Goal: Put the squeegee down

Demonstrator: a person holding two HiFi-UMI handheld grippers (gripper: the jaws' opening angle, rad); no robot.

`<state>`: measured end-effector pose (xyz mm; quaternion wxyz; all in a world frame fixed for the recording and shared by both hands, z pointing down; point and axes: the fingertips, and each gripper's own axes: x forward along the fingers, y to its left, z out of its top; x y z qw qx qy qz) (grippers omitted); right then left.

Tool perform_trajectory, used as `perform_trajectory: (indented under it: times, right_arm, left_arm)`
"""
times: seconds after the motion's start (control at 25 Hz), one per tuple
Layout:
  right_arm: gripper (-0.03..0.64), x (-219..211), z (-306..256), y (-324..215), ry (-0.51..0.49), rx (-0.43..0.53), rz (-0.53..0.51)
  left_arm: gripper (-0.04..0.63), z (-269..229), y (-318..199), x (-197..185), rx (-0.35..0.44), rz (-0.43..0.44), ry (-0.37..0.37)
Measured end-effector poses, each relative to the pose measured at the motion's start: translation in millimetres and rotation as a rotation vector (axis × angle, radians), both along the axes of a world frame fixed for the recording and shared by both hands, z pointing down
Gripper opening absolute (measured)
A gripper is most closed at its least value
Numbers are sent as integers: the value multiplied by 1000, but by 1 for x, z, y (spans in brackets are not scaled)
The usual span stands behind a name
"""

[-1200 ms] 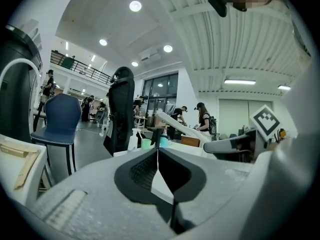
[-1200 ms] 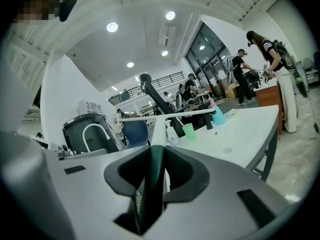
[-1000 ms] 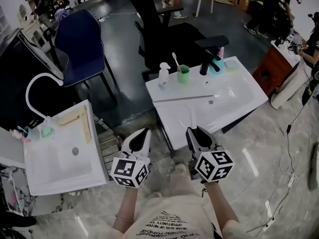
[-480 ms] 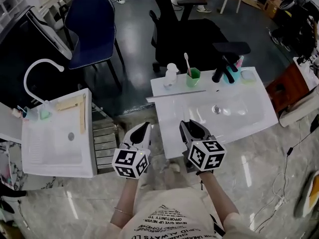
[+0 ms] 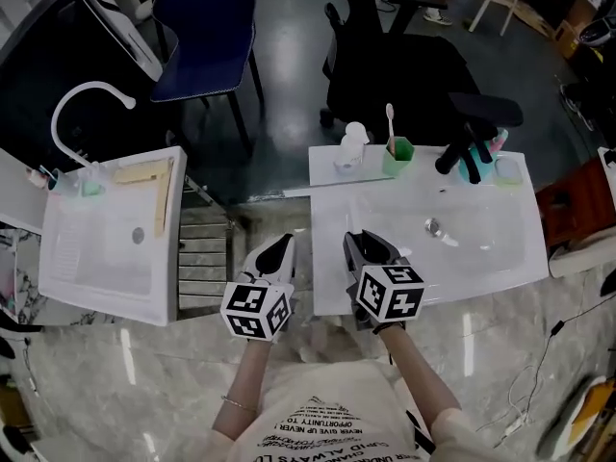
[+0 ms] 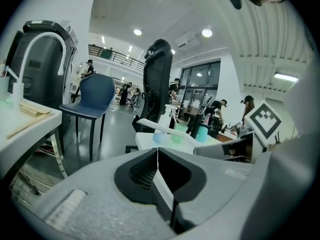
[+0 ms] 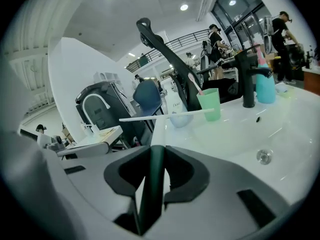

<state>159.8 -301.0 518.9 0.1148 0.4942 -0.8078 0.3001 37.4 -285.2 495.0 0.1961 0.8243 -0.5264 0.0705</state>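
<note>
The squeegee (image 5: 327, 190) is a long thin white bar lying flat across the back left of the white sink (image 5: 327, 287); it also shows as a pale rod (image 7: 165, 116) in the right gripper view. Neither gripper touches it. My left gripper (image 5: 281, 246) hovers just left of the sink's front left corner, its jaws (image 6: 157, 151) closed together and empty. My right gripper (image 5: 358, 242) is over the sink's front edge. Its jaws (image 7: 156, 151) stand a narrow gap apart with nothing between them.
A soap bottle (image 5: 353, 142), a green cup with a toothbrush (image 5: 396, 148), a black faucet (image 5: 460, 154) and a teal bottle (image 5: 472, 168) line the sink's back. A second sink (image 5: 96, 258) stands left. A blue chair (image 5: 207, 27) and a black office chair (image 5: 404, 65) stand behind.
Both grippers have sunk and the view has tilted further down over the sink. The squeegee lies where it was.
</note>
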Motion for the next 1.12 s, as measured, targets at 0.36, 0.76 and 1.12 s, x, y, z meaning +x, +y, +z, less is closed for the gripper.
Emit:
perform_trajectory:
  times: [0.36,0.76,1.12]
  right_arm:
    - [95,-10,27,-13,46,-72,-46]
    - [95,-12,45,-12,81,-134,-29]
    - [95,-18,55,-15,158,-147,-17]
  left_arm:
    - [23,26,-5,-1,-66,-48,23]
    - [23,47,-6,2,-147,-9,29]
    - [23,53,-8,11,-177,49,43]
